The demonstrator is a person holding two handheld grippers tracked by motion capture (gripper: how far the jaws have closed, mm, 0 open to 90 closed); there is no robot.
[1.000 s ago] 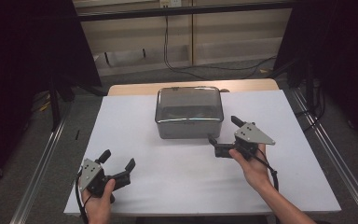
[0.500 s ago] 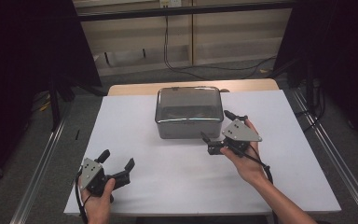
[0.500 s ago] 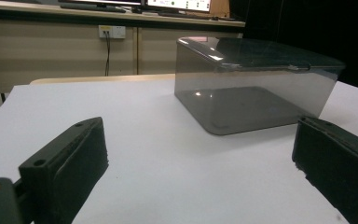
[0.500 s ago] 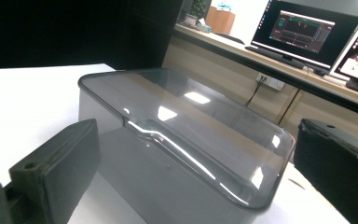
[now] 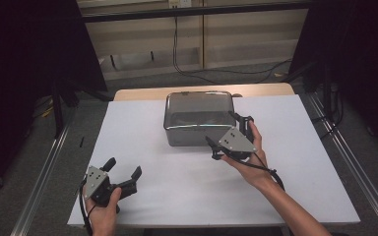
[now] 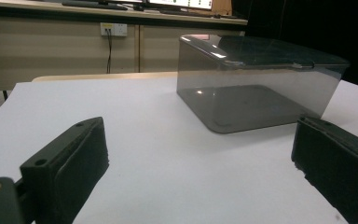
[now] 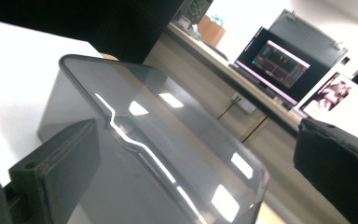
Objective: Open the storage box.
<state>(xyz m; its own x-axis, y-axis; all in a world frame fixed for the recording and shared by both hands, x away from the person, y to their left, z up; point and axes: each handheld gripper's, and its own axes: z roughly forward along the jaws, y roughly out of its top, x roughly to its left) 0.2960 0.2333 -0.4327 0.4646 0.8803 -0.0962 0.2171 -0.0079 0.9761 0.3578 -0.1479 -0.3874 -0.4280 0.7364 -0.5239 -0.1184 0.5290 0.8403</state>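
Lab or office: monitors on bench (cables behind).

The lidded rectangular box of smoke-grey see-through plastic carries bright white glints along its lid edge and shows a darker grey floor through its walls. It stands on the plain matt white worktop, which has a pale tan wooden strip along its far edge. The left claw, near left, has matt black jaws and a light grey three-cornered top plate dotted with dark screw heads. The right claw, just right of the box, has the same black and grey.
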